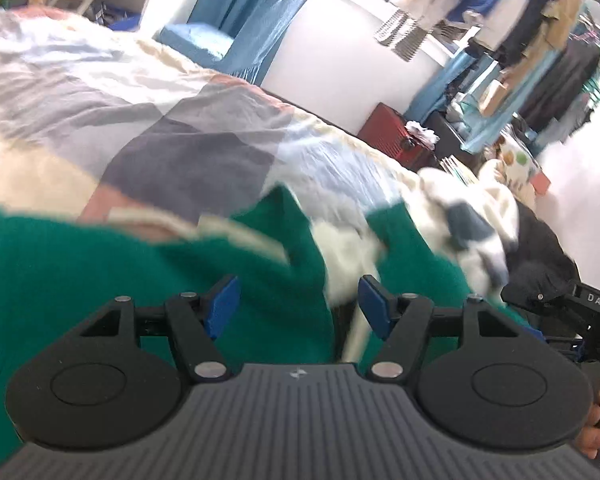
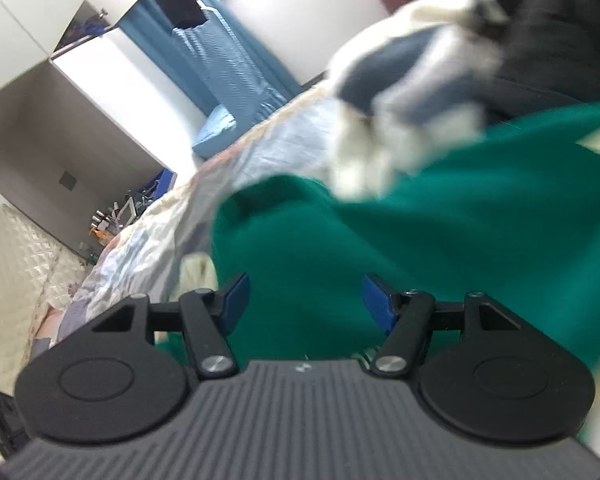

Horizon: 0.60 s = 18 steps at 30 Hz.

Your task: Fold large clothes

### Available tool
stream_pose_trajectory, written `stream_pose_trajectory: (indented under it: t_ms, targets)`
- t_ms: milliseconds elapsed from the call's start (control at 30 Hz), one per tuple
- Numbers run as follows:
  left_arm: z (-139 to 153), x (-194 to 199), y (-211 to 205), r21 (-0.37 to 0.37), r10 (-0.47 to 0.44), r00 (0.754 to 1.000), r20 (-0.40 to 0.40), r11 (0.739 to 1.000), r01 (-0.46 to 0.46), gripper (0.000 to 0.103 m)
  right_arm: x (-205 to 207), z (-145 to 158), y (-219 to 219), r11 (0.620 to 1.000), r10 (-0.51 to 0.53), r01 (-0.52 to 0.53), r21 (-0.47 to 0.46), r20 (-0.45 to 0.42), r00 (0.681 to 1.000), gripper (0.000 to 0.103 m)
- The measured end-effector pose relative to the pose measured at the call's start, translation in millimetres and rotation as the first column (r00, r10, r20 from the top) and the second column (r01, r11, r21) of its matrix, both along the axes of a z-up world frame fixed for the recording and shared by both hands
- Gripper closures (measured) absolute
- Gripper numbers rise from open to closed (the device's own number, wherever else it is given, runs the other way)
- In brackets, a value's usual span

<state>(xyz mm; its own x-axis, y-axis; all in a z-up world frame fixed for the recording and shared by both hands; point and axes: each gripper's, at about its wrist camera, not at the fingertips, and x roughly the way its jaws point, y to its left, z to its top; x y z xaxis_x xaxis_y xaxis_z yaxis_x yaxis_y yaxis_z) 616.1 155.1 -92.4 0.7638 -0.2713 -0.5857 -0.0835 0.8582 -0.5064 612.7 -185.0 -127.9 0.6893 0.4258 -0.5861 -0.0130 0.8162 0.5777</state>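
Note:
A large green garment [image 1: 80, 264] with cream trim lies spread on the bed, blurred by motion. It also fills the right wrist view [image 2: 440, 232]. My left gripper [image 1: 298, 306] is open just above the green cloth, its blue pads [image 1: 224, 304] wide apart with nothing between them. My right gripper [image 2: 304, 304] is open too, close over the green cloth, pads [image 2: 236, 300] apart and empty. A cream and dark blue garment [image 1: 468, 220] lies bunched beyond the green one; it also shows in the right wrist view [image 2: 408, 80].
The bed has a patchwork quilt [image 1: 160, 120] in grey, cream and pale blue. A black garment [image 1: 540, 248] lies at the bed's right side. A red suitcase [image 1: 392, 132] and a rack of hanging clothes [image 1: 520, 20] stand beyond. A white cupboard [image 2: 80, 60] stands by blue curtains [image 2: 228, 56].

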Motion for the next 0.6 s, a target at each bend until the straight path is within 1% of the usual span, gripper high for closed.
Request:
stream_pose_trajectory:
  t_ms: [33,100,167,200,233,267,300,333,367,433,467,533,567,600]
  targets:
    - [-4,20,4,-0.020,-0.002,1.000,-0.009,1.000,0.002,0.032,17,1,11,1.000,0.006,-0.006,-0.005,0.008,1.000,0.037]
    - [-15,60,17,-0.077,0.022,0.999,-0.027,0.997,-0.024,0.032,54,2,33,1.000,-0.001,0.002,-0.026,0.021,1.000,0.037]
    - [-27,96,30,-0.131,0.044,0.998,-0.050,0.990,-0.050,0.032,86,-1,47,1.000,-0.007,0.007,-0.030,0.008,1.000,0.038]
    - [-32,111,34,-0.142,0.049,0.996,-0.072,0.988,-0.059,0.032,104,-4,53,0.999,-0.009,0.008,-0.031,-0.010,1.000,0.037]
    - [-39,129,38,-0.154,0.053,0.993,-0.104,0.986,-0.069,0.032,118,-7,58,0.999,-0.006,0.005,-0.034,-0.027,1.000,0.038]
    - [-44,143,41,-0.183,0.045,0.990,-0.130,0.981,-0.068,0.032,130,-10,63,0.999,0.006,-0.008,-0.042,-0.049,0.999,0.038]
    - [-52,158,44,-0.233,0.017,0.985,-0.173,0.971,-0.058,0.032,143,-14,69,0.998,0.016,-0.021,-0.062,-0.080,0.997,0.037]
    - [-59,172,44,-0.267,-0.012,0.975,-0.220,0.962,-0.049,0.032,155,-18,74,0.996,0.029,-0.038,-0.076,-0.113,0.993,0.037]
    - [-64,183,43,-0.270,-0.027,0.965,-0.262,0.962,-0.046,0.033,161,-21,75,0.996,0.038,-0.048,-0.074,-0.133,0.990,0.037]
    - [-67,191,38,-0.223,-0.013,0.965,-0.262,0.974,-0.047,0.033,173,-26,79,0.995,0.045,-0.059,-0.085,-0.161,0.986,0.037]
    - [-69,198,35,-0.204,-0.021,0.960,-0.280,0.978,-0.038,0.034,178,-29,80,0.993,0.049,-0.068,-0.097,-0.186,0.981,0.037]
    - [-78,210,30,-0.237,-0.079,0.942,-0.325,0.971,0.000,0.034,184,-36,86,0.990,0.068,-0.095,-0.102,-0.241,0.968,0.039]
    - [-81,213,26,-0.226,-0.087,0.932,-0.352,0.974,0.006,0.035,186,-39,89,0.986,0.070,-0.107,-0.127,-0.267,0.961,0.040]
    - [-82,213,22,-0.189,-0.079,0.924,-0.373,0.982,0.008,0.038,188,-42,93,0.980,0.066,-0.115,-0.162,-0.282,0.957,0.041]
